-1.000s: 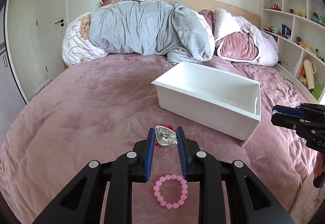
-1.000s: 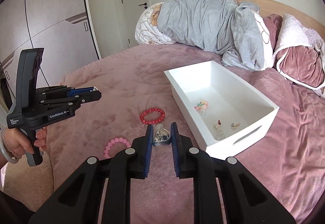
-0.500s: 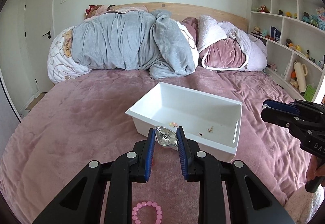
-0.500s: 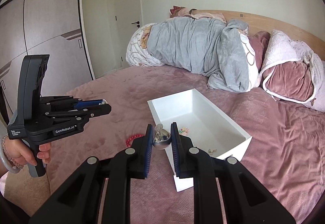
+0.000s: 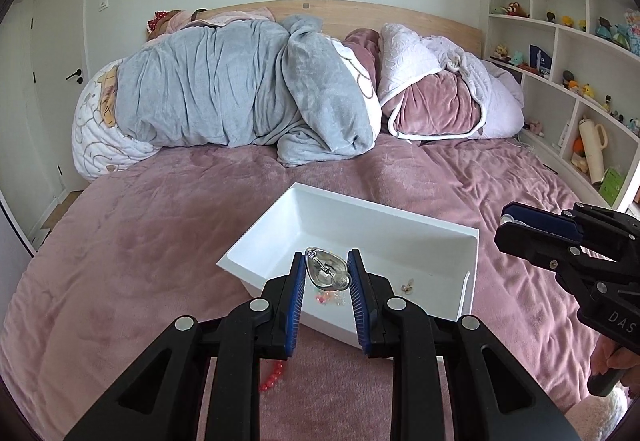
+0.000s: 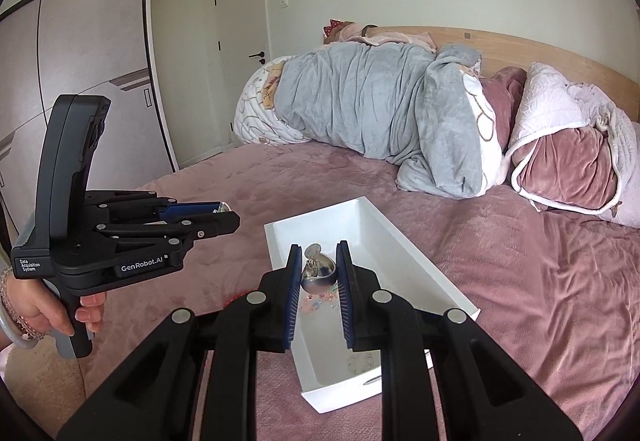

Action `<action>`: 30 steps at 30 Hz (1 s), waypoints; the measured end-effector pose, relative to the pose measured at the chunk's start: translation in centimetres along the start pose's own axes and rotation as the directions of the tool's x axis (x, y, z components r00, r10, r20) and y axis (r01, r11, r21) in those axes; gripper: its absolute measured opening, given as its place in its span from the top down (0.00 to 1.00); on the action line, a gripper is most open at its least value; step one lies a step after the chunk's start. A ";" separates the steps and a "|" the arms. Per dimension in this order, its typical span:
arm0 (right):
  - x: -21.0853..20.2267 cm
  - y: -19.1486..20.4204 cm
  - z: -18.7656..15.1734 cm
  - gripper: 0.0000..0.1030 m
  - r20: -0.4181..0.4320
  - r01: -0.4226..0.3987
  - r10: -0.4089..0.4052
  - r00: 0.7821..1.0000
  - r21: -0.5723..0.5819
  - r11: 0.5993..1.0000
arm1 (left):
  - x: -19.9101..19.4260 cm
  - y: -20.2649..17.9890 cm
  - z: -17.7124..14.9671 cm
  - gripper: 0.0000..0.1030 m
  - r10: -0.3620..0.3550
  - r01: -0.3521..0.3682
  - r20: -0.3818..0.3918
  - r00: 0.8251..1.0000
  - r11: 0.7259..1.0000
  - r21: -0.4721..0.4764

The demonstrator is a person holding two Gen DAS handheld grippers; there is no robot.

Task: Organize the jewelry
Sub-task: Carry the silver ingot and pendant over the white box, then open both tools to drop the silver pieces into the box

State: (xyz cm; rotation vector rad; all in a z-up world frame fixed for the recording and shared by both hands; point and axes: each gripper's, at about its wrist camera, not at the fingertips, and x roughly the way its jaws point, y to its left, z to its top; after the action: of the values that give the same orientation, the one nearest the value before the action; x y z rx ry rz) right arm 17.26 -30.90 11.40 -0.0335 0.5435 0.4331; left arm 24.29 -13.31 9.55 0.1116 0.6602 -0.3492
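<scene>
My left gripper (image 5: 326, 275) is shut on a silver metal trinket (image 5: 326, 273) and holds it above the near end of the white bin (image 5: 256, 253). My right gripper (image 6: 319, 273) is shut on a second silver trinket (image 6: 318, 271), held over the same white bin (image 6: 404, 241). Small colourful jewelry pieces (image 5: 328, 297) lie on the bin floor. A red bead bracelet (image 5: 272, 379) lies on the pink bedspread, partly hidden under my left fingers. Each gripper also shows in the other's view: the right one (image 5: 508, 223), the left one (image 6: 228, 213).
The bin rests on a pink bedspread (image 5: 140, 241). Piled grey and pink bedding (image 5: 248, 93) lies at the headboard. White shelves with toys (image 5: 568, 53) stand at the right. A wardrobe and door (image 6: 100, 61) stand at the left.
Both grippers have risen from the bedspread with their trinkets and moved forward over the bin. The pink bracelet has dropped out of view.
</scene>
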 end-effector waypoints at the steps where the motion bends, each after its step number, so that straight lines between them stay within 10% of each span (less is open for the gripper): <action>1: 0.3 -0.2 0.1 0.83 -0.002 0.000 0.000 1.000 0.003 1.000 | 0.6 -0.2 0.3 0.74 -0.004 0.004 -0.003 1.000 1.000 0.005; 30: 14.8 -7.3 -2.7 0.83 -0.272 0.043 -0.035 0.962 0.024 0.999 | 20.3 0.4 1.2 0.74 0.041 -0.040 -0.292 0.956 0.999 0.007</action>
State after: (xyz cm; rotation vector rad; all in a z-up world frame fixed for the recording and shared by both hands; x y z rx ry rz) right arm 30.23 -32.20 0.95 -0.0754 0.8184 0.3838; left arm 40.04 -18.94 -2.06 0.1797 0.9491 -0.2957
